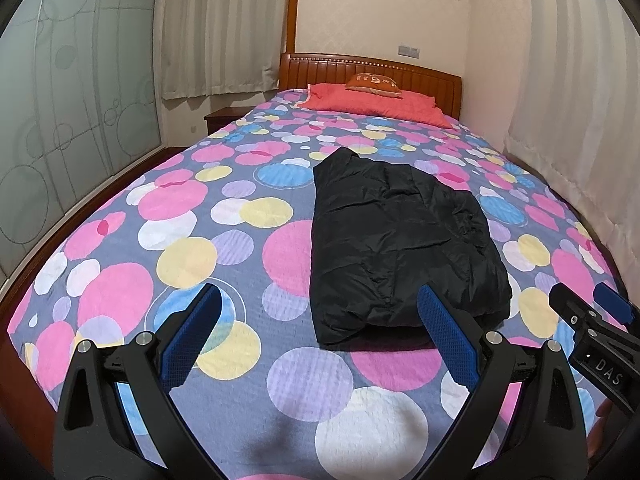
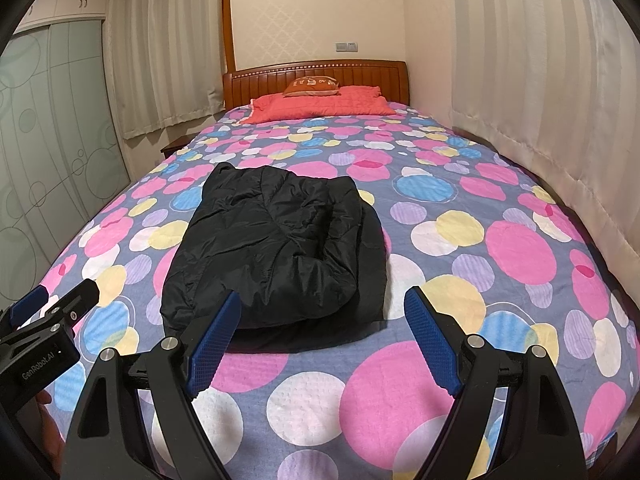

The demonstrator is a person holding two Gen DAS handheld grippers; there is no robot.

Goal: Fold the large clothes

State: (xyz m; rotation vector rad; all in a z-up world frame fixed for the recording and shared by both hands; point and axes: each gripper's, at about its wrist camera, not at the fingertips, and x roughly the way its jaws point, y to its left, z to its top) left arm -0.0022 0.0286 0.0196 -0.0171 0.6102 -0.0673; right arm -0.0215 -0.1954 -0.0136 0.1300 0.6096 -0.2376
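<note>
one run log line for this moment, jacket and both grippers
black puffy jacket: folded bundle on dotted bedspread | left gripper: open, empty | right gripper: open, empty

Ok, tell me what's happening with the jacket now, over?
Both tongs, left and right, open, empty. Black jacket bundled on the bedspread. Nothing in the way.

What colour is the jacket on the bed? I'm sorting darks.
Black jacket, plain with no pattern; clearest in the right wrist view.
</note>
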